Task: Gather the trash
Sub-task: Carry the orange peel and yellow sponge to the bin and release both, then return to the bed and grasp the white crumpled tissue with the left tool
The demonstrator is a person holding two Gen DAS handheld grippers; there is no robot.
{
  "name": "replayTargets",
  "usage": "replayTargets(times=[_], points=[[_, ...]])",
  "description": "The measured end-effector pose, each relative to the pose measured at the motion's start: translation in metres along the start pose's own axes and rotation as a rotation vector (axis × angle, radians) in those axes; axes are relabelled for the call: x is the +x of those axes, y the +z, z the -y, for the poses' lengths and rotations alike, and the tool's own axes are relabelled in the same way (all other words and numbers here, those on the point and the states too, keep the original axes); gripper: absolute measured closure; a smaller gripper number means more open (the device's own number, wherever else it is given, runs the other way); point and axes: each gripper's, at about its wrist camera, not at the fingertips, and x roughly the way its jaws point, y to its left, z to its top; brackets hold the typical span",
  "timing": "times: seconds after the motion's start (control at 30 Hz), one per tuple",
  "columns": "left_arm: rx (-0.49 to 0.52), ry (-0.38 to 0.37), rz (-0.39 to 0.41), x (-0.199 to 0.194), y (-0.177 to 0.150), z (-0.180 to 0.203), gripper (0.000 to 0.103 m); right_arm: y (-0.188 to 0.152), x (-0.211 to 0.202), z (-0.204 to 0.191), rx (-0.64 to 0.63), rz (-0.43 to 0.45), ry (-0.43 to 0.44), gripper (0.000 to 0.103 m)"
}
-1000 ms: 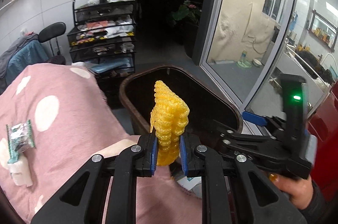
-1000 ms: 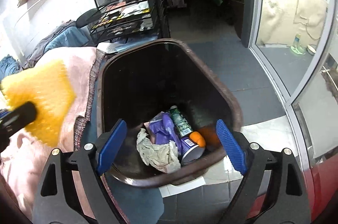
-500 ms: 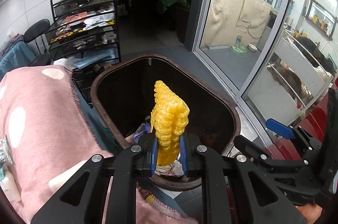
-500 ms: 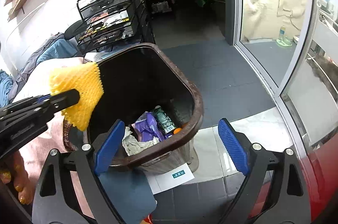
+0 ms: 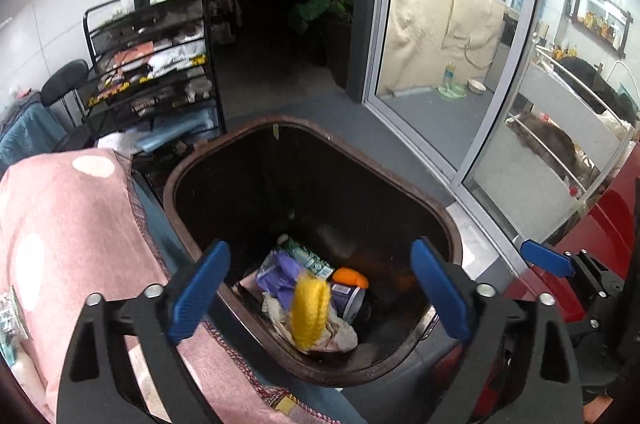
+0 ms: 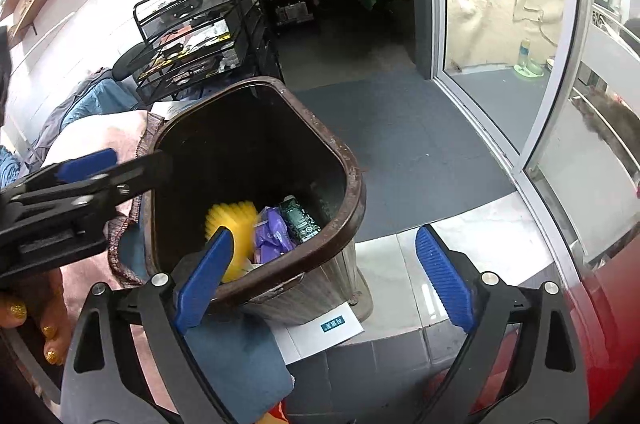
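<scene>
One brown bin stands on the floor beside a pink spotted cloth, and both grippers point steeply down toward it.

The left gripper hangs over the bin's near rim. Its jaws have just been opening and now stand spread wide, with nothing pressed between the blue pads. The yellow mesh is loose and blurred in the bin's mouth, above the trash already inside.

The right gripper is just beside the bin, over its near corner and the floor tiles. Its jaws have also been opening and are released, holding nothing. In its view the left gripper reaches in from the left edge above the rim, held by a hand with gold-painted nails.

Counted in the bin: one yellow mesh, one purple wrapper, one green packet, one can with an orange cap, and one crumpled tissue.

On the cloth at the far left edge lies one small green-and-white wrapper, only partly in view.
</scene>
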Motion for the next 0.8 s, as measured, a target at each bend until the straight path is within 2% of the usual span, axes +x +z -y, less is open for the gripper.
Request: replayTargets(times=[0.03,0.33,0.57,0.8], points=[[0.008,0.01,0.01,-0.002,0.001,0.001,0.006,0.0,0.0,0.002,0.006,0.001,-0.001,0.01],[0.079,0.086,0.084,-0.026,-0.001,0.005,0.005,-0.001,0.001,0.001,0.02,0.01,0.008,0.009],[0.008,0.086,0.121,-0.052,-0.007,-0.011,0.005,0.0,0.001,-0.006,0.013,0.016,0.024,0.009],[-0.024,0.152,0.171,-0.086,-0.024,-0.026,0.005,0.002,-0.005,-0.022,-0.001,0.037,0.069,0.009]])
